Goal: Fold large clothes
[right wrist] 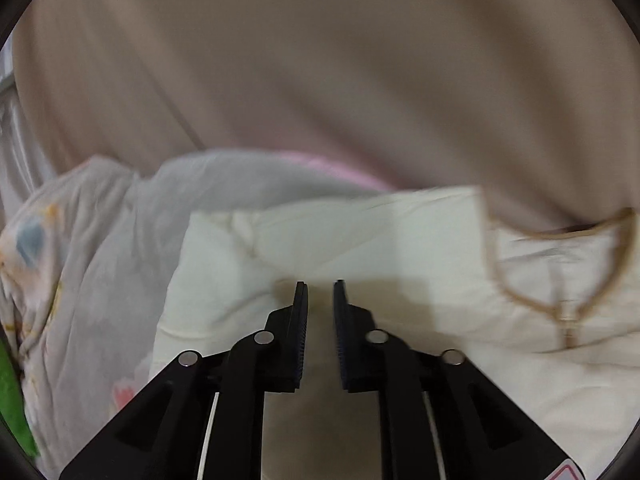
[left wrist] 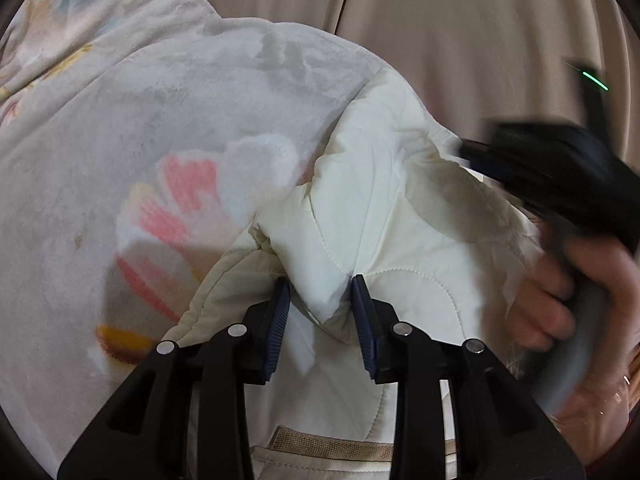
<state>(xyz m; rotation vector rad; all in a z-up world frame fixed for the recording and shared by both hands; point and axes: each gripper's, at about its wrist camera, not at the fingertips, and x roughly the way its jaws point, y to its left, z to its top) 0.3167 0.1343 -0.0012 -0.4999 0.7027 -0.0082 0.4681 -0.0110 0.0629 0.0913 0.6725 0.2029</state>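
A cream quilted jacket [left wrist: 392,216] with tan trim lies on a grey floral blanket [left wrist: 120,152]. My left gripper [left wrist: 320,292] has its jaws apart around a raised fold of the jacket; the fabric sits between the blue pads without being pinched. In the right wrist view the jacket [right wrist: 360,236] lies folded over, its tan-edged collar [right wrist: 560,300] at the right. My right gripper [right wrist: 321,296] hovers over the jacket with a narrow gap between its jaws and nothing in it. The right gripper also shows blurred in the left wrist view [left wrist: 560,172], held by a hand [left wrist: 568,300].
A beige cushion back [left wrist: 440,20] rises behind the blanket. The blanket [right wrist: 100,260] bunches up at the left in the right wrist view, with a green item [right wrist: 12,400] at the far left edge and a pink strip [right wrist: 320,164] behind the jacket.
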